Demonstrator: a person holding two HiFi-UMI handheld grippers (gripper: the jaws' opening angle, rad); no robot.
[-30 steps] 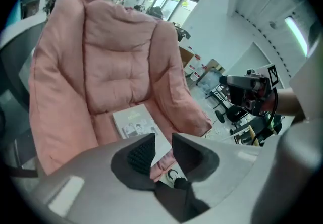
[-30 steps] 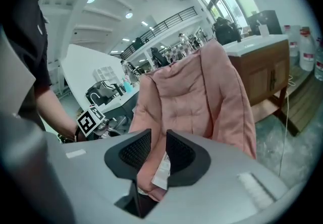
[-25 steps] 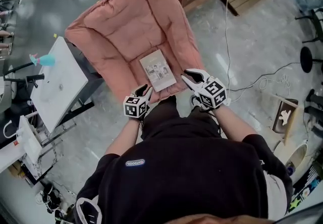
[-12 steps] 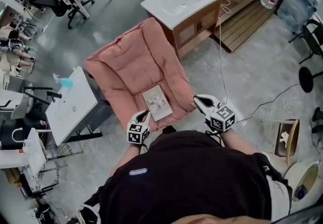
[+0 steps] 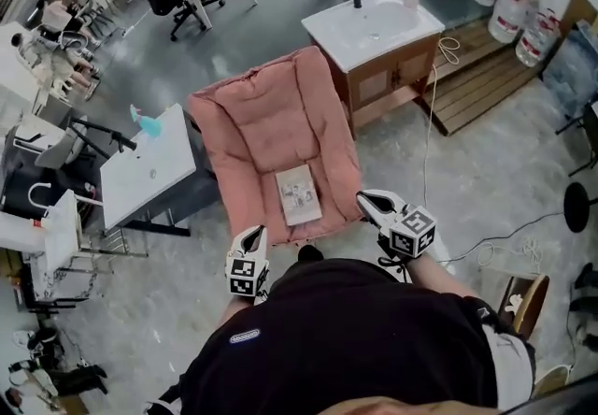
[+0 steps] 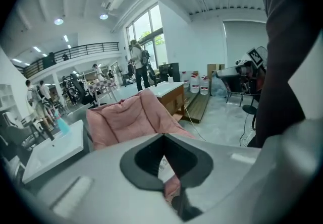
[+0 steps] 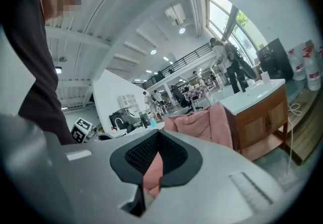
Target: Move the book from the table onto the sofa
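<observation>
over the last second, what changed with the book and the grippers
Both grippers pulled back: the left gripper and right gripper now sit off the front edge of the sofa, farther from the book. Nothing was grasped or released. The book stayed flat on the seat; both grippers stayed shut and empty.

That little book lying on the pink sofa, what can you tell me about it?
The book looks thin and pale, with a cream cover that has a darker picture near its middle; the print is too small to read. It lies closed and flat, cover up, on the front part of the pink sofa seat, its long side running toward the backrest. Only the cushion touches it: the left gripper and the right gripper are both clear of it.
</observation>
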